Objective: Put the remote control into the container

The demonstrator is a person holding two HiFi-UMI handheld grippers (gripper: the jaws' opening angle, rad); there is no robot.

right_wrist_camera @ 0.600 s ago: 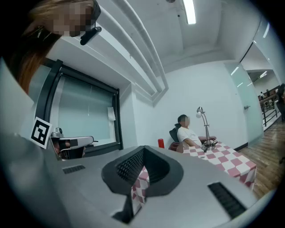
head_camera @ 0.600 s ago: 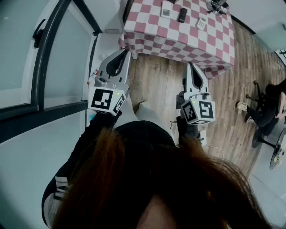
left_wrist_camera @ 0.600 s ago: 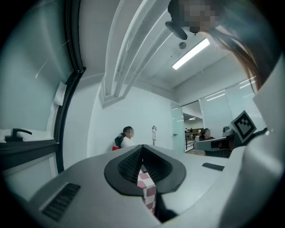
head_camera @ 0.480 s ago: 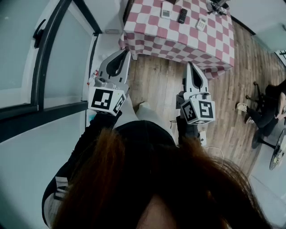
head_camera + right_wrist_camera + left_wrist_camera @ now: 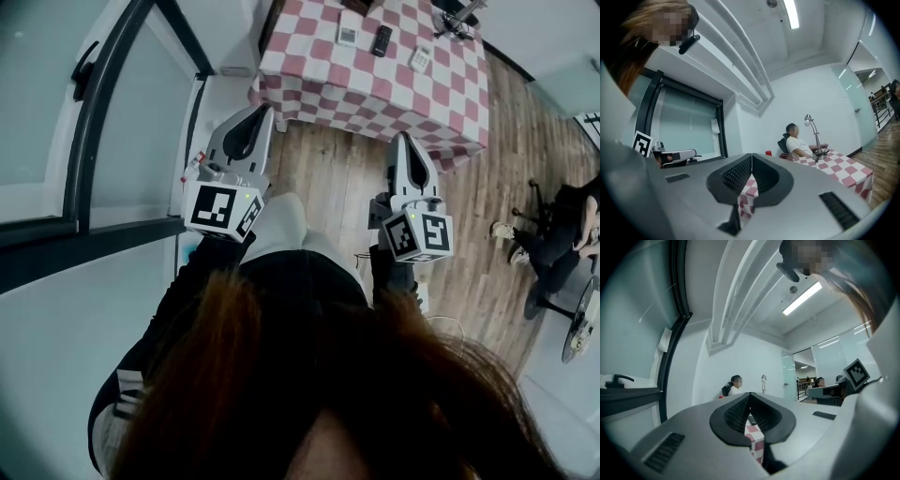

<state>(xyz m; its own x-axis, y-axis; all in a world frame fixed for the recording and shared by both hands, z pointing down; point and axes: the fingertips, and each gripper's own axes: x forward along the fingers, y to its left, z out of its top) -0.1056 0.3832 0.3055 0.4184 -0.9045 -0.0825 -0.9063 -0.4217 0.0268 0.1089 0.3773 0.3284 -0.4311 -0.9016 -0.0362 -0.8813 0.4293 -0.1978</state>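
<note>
1. Head view.
   - Hardly begun, judging by the layout. Black remote control (image 5: 382, 39) lying at the top centre of the frame on the checkered table (image 5: 319, 80), between two white remotes (image 5: 348, 30).
   - No container made out with any certainty.
   - Left gripper (image 5: 261, 111) at centre left and right gripper (image 5: 402, 139) at centre right, both over the wooden floor (image 5: 328, 169).
   - Both short of the table's near edge and well apart from the remote control. Both sets of jaws drawn together, carrying nothing.

2. Left gripper view.
   - Jaws closed tip to tip at lower centre, nothing clamped.
   - Only a sliver of checkered cloth visible through the gap beneath the tips, with a small dark shape on it. Possibly the remote control, too small to tell.
   - Table ahead of the jaws, not yet reached.

3. Right gripper view.
   - Jaws likewise pressed together and empty at lower centre.
   - Checkered table at lower right, with a desk lamp (image 5: 814, 133) on it and a seated person (image 5: 794, 140) behind.
   - No remote control or container to be picked out here.

4. Left to do, as a judgement: close the distance to the table, open one set of jaws around the remote control, lift it, find the container, and release it inside.
</note>
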